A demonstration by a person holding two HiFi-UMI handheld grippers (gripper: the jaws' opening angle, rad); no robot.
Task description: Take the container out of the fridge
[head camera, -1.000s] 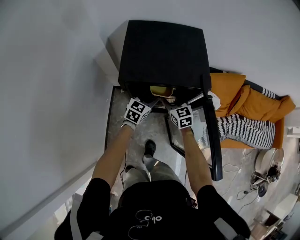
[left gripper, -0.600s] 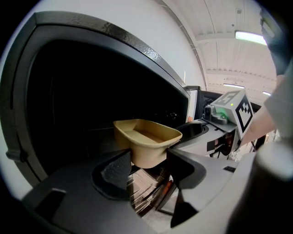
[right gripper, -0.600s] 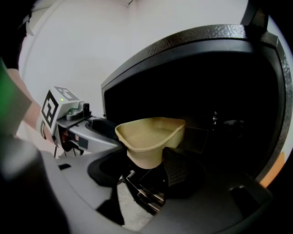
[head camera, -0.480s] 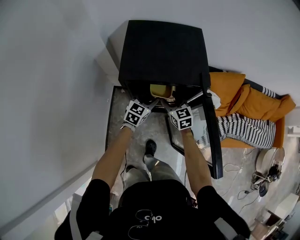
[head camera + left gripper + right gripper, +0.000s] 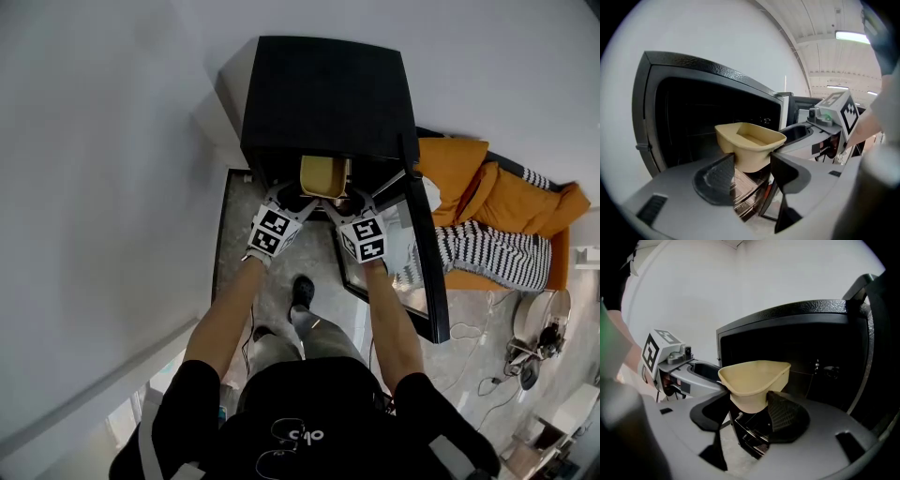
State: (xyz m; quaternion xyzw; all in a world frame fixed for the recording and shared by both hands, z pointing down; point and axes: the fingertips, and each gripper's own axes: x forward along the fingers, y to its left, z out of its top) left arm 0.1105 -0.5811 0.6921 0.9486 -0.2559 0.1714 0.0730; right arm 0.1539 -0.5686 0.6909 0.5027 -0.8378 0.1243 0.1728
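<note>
The tan container (image 5: 323,176) hangs at the mouth of the fridge (image 5: 328,94), open side up, with nothing visible inside it. In the head view its far end is tucked just under the front edge of the fridge's black top and its near end pokes out towards the person. It touches no shelf; the wire racks (image 5: 740,187) lie lower down in the dark cavity.

The left gripper (image 5: 752,160) is clamped on the container's left end, with one ribbed pad on each side of the lower wall and the jaws set wide to take it. The right gripper (image 5: 749,397) grips the other end the same way, one jaw up by the rim and the ribbed pad flat against the side. The two grippers angle in towards each other with the container between them, and both bare forearms reach forward from the person's black sleeves.

The fridge door (image 5: 424,253) stands open on the right. Beyond it, well apart from the container, lies an orange cushion (image 5: 469,187) with a striped cloth (image 5: 492,258) against it, on a pale mottled floor (image 5: 281,272)
</note>
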